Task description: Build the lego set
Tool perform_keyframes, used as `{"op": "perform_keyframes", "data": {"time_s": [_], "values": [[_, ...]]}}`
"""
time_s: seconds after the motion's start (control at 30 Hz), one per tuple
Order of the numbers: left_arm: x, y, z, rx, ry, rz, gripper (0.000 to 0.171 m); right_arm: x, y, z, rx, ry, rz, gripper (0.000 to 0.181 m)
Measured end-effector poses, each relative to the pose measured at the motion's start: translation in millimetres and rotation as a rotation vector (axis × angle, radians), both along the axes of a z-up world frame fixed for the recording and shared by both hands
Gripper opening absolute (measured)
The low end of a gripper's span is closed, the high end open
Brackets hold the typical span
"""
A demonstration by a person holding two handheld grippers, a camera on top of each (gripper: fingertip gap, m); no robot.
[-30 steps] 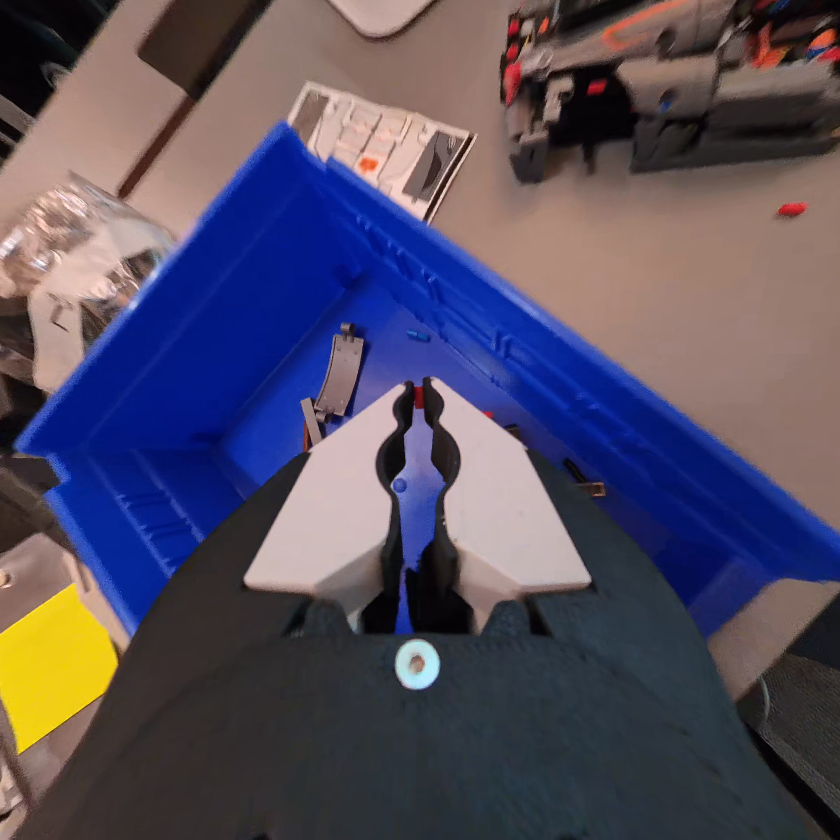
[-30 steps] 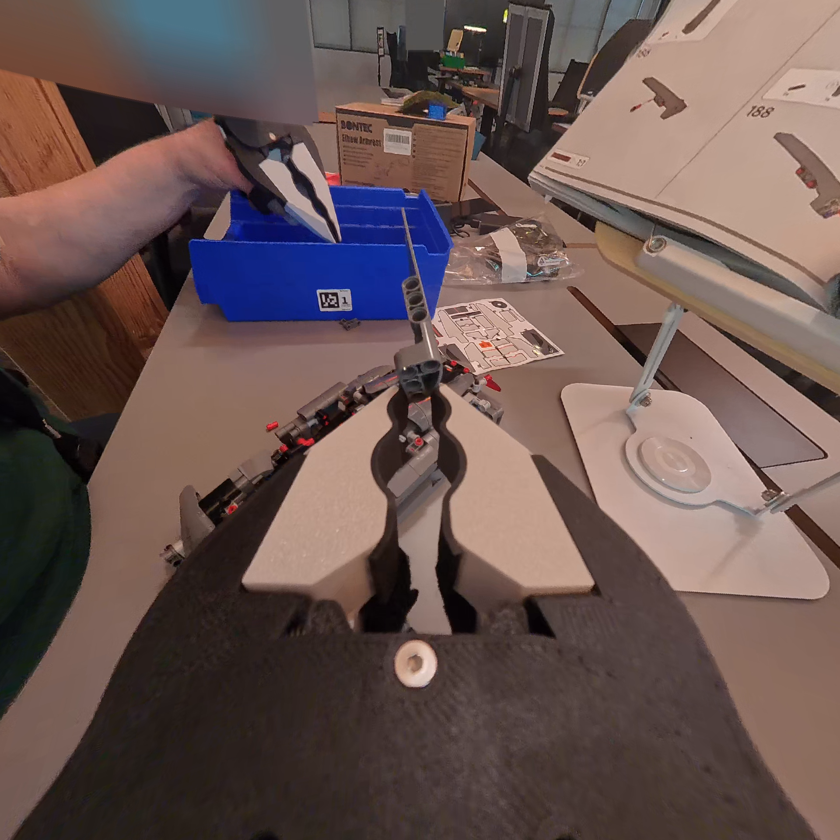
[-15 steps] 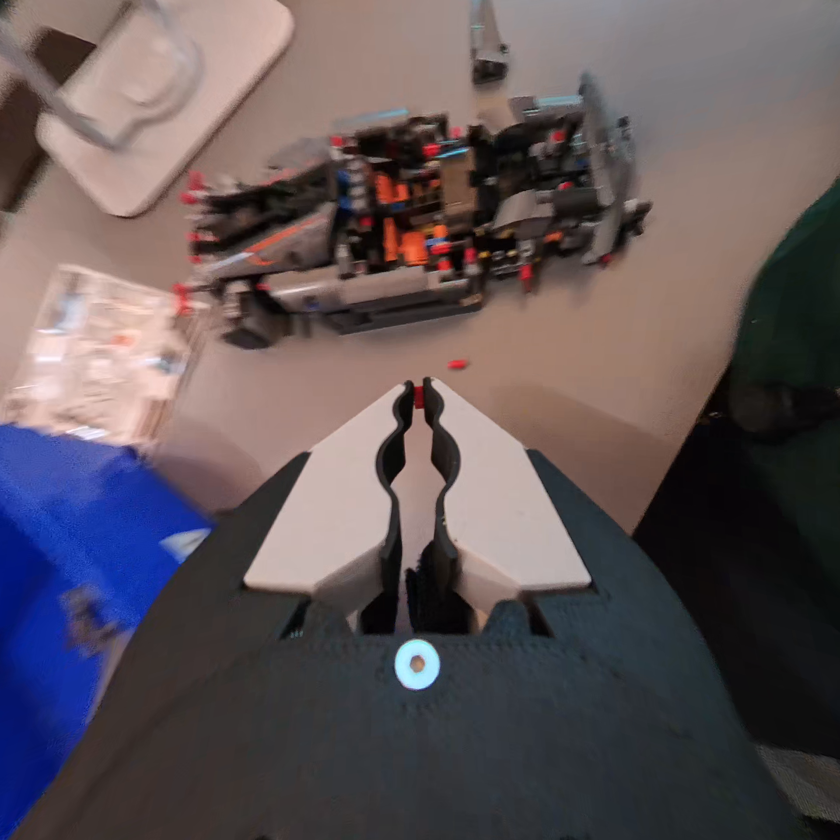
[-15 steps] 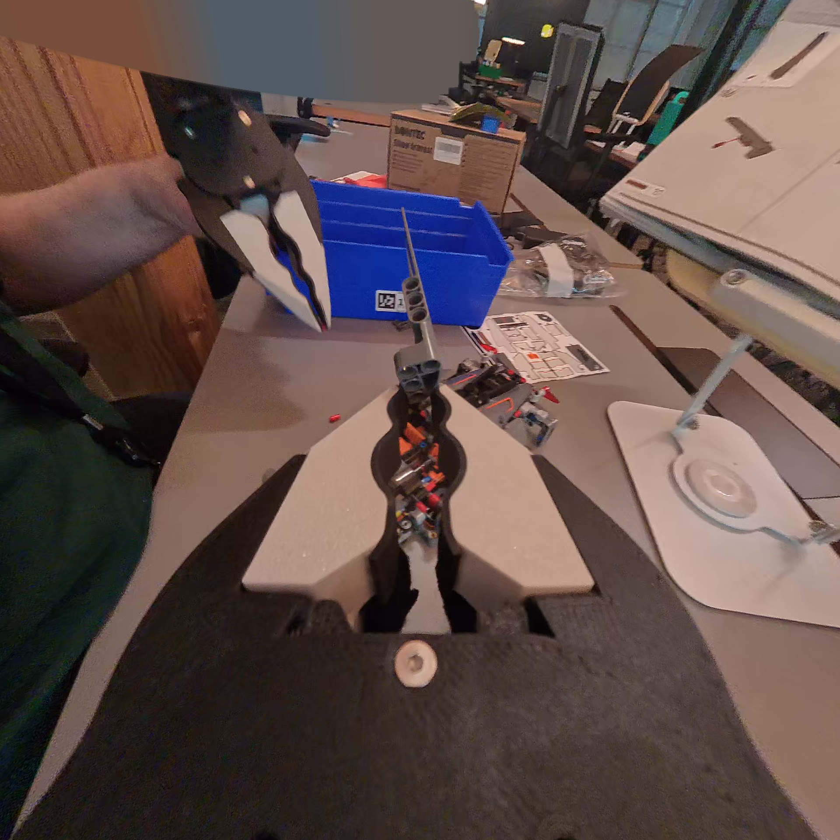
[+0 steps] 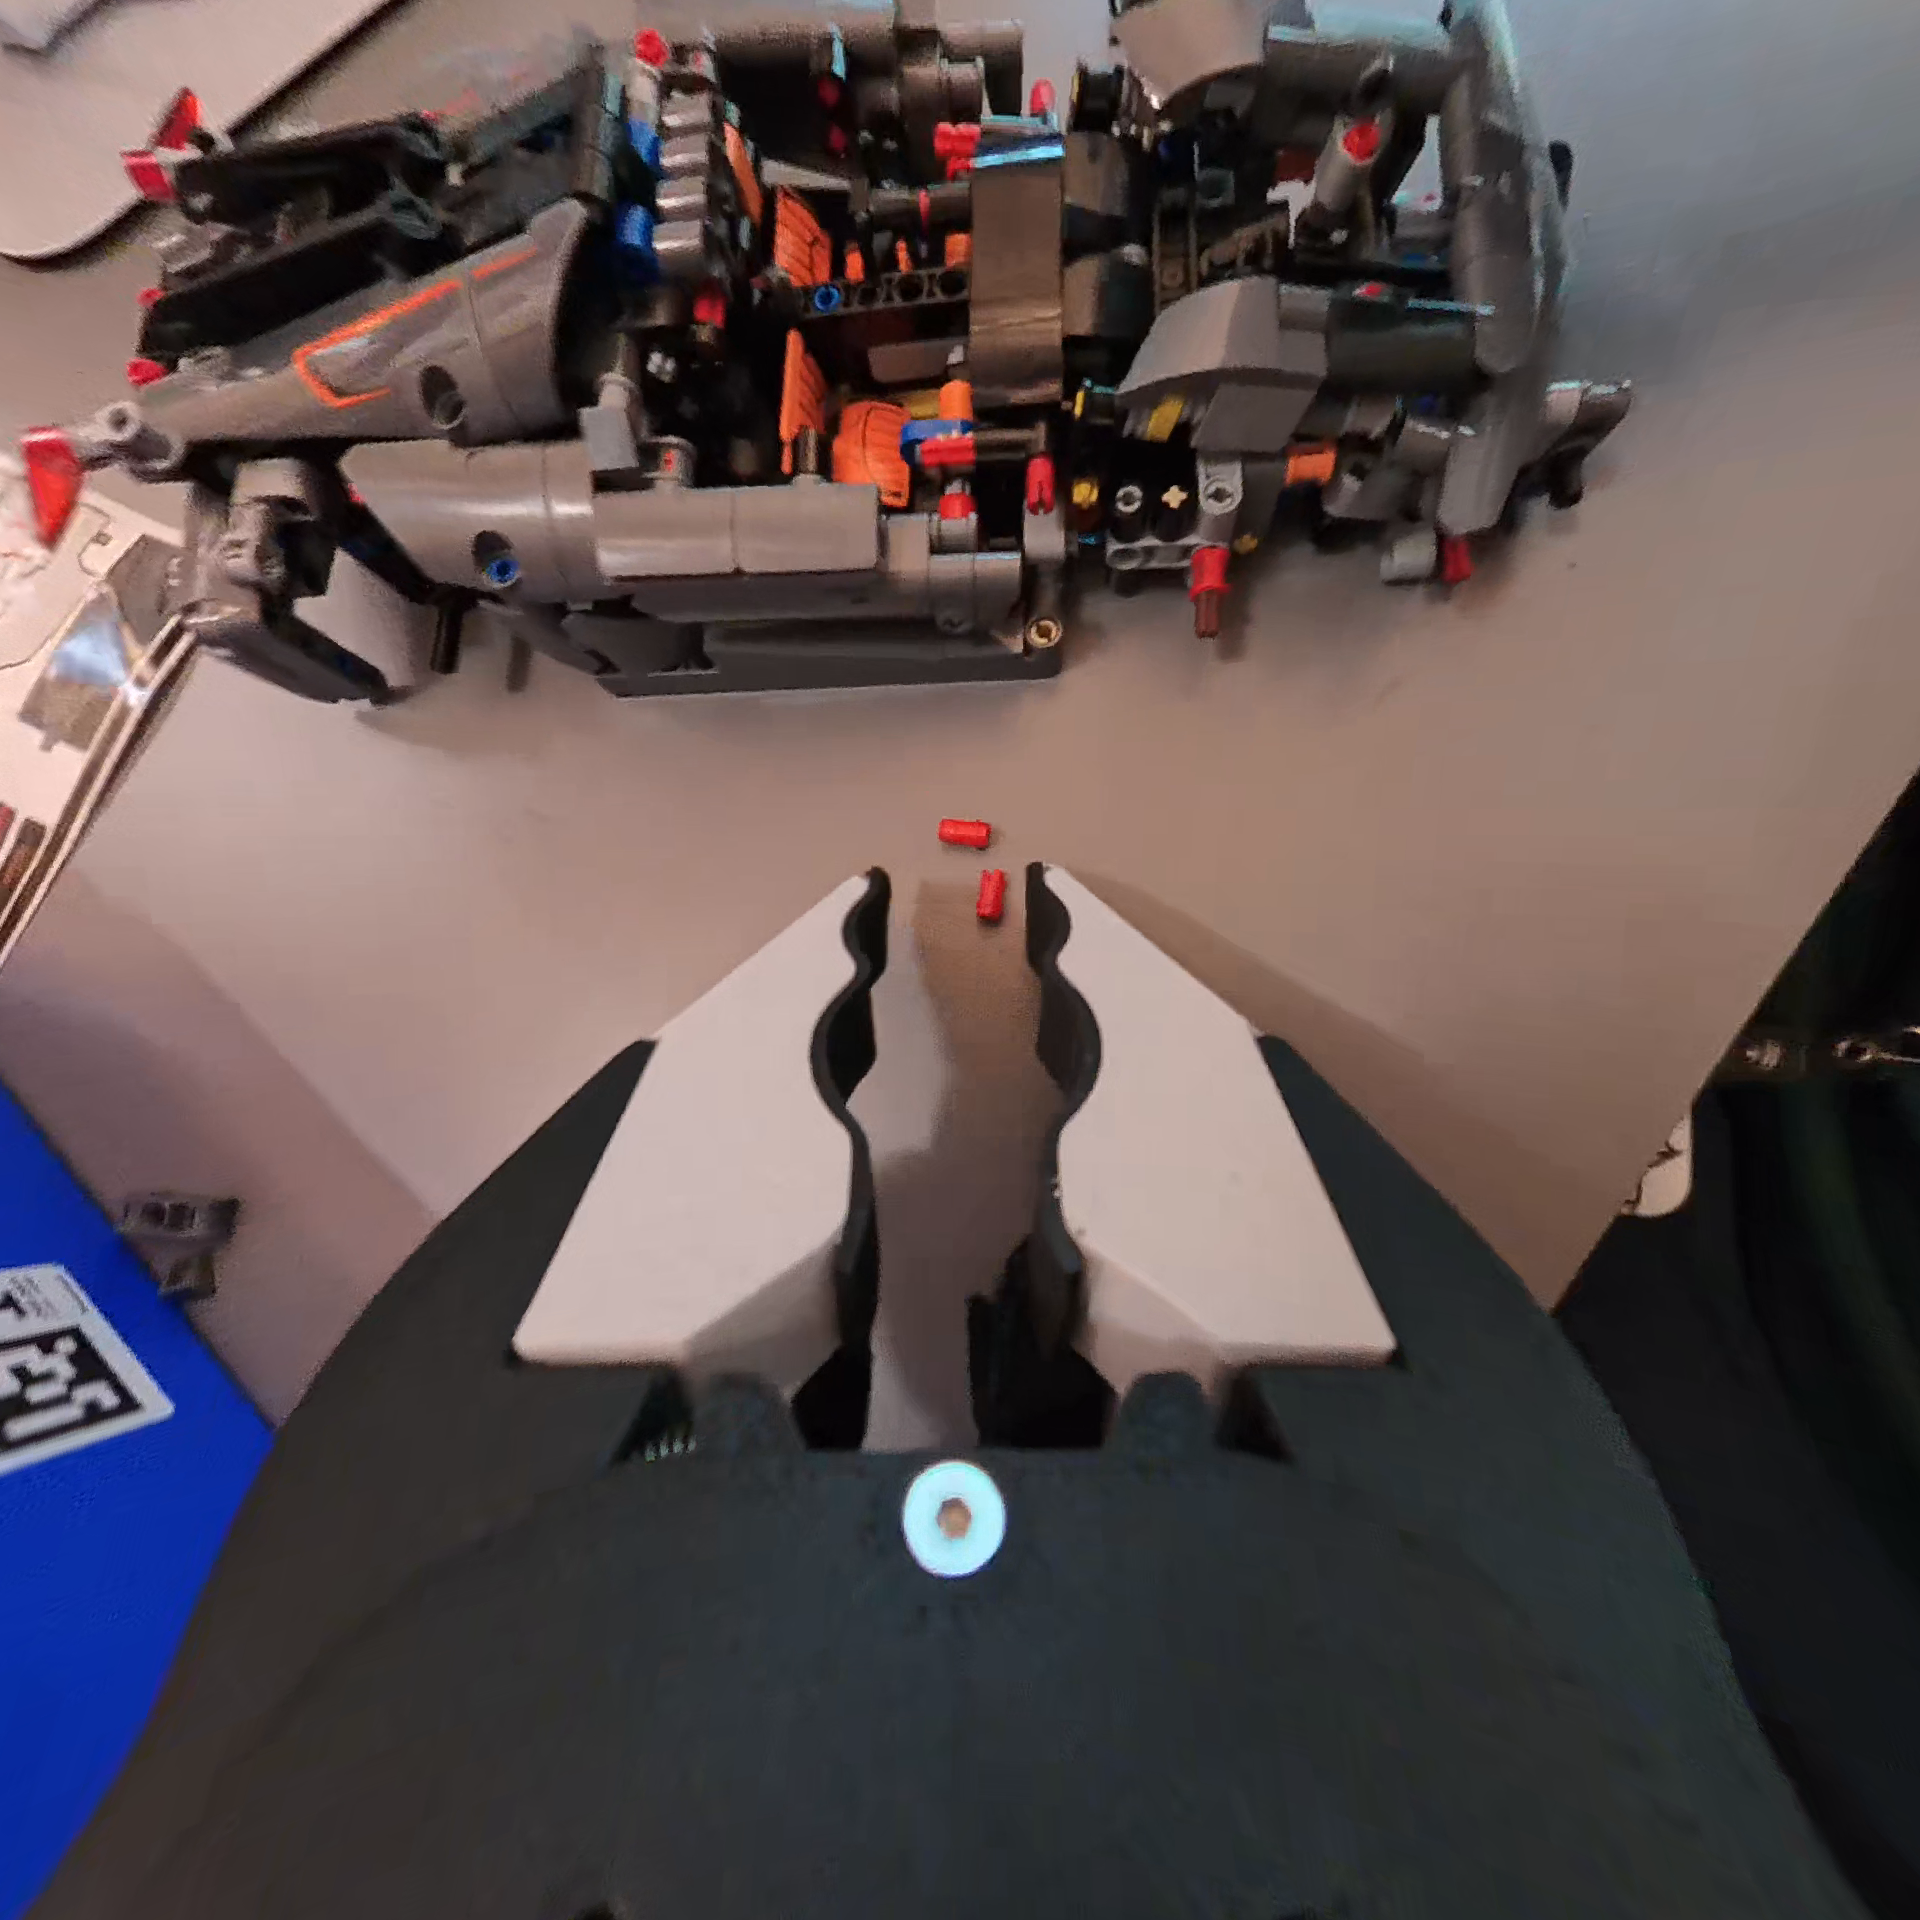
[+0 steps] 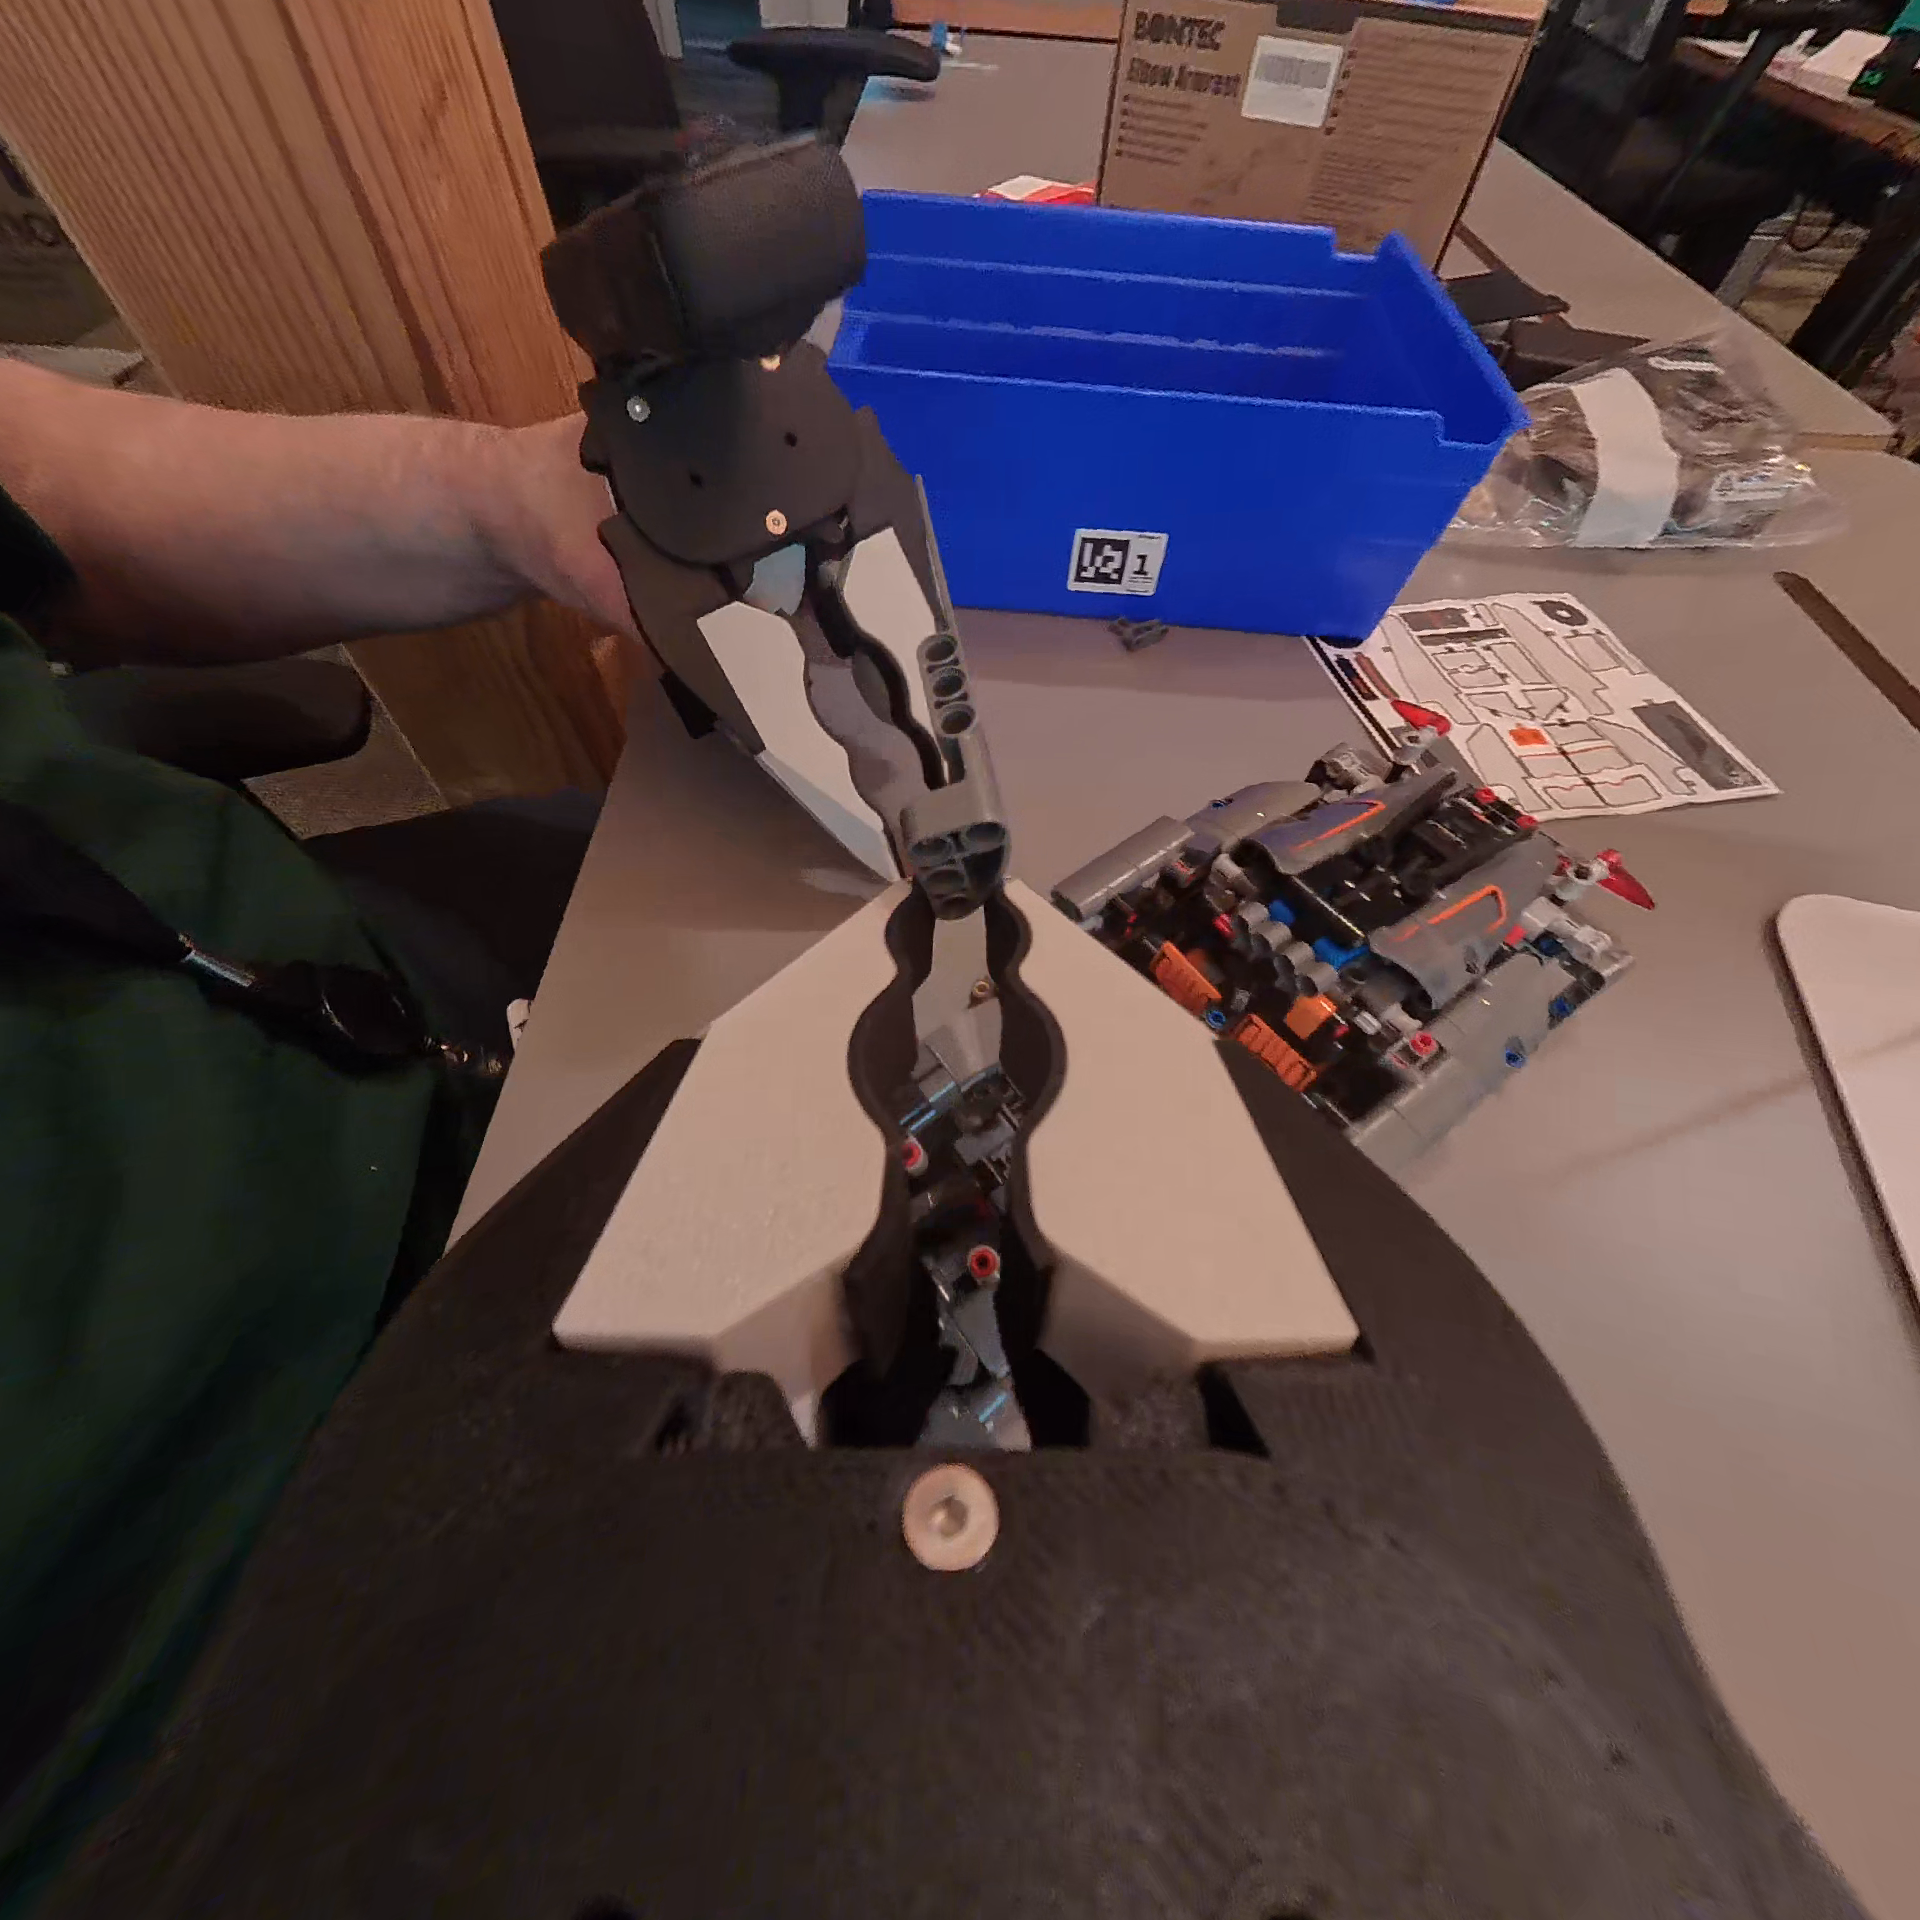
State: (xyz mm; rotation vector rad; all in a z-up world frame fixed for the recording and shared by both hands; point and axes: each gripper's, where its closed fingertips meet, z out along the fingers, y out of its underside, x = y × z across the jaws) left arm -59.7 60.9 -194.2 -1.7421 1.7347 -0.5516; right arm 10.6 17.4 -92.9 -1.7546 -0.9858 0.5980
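Now our left claw (image 5: pixel 954 883) gapes over the table (image 5: pixel 1351 831), a red pin (image 5: pixel 990 895) loose between its tips and another pin (image 5: pixel 964 832) just beyond. Farther off lies the model (image 5: pixel 831 343). Our right claw (image 6: pixel 951 899) pinches a grey beam (image 6: pixel 956 831), bin (image 6: pixel 1195 468) far behind.

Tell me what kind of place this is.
Probably an office or lab workspace: a long grey table carrying a blue plastic parts bin, a brown cardboard box behind it, and more desks and chairs in the background.
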Motion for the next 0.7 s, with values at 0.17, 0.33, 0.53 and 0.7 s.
{"op": "perform_keyframes", "data": {"time_s": [0.17,0.33,0.53,0.7], "values": [[-12.8,-2.2,20.5,0.002,-0.102,0.042,0.027,-21.5,-0.6,0.0,-0.024,-0.007,0.047,0.008],[-10.4,-25.2,63.2,-0.110,-0.393,0.013,0.027,-55.1,-4.5,3.7,-0.081,0.054,0.119,0.008],[-16.7,-45.5,115.8,-0.319,-0.727,-0.037,0.027,-85.9,-6.0,7.5,-0.167,0.143,0.197,0.008],[-29.2,-51.8,141.5,-0.452,-0.921,-0.083,0.016,-103.2,-11.2,10.5,-0.196,0.162,0.254,0.007]]}}
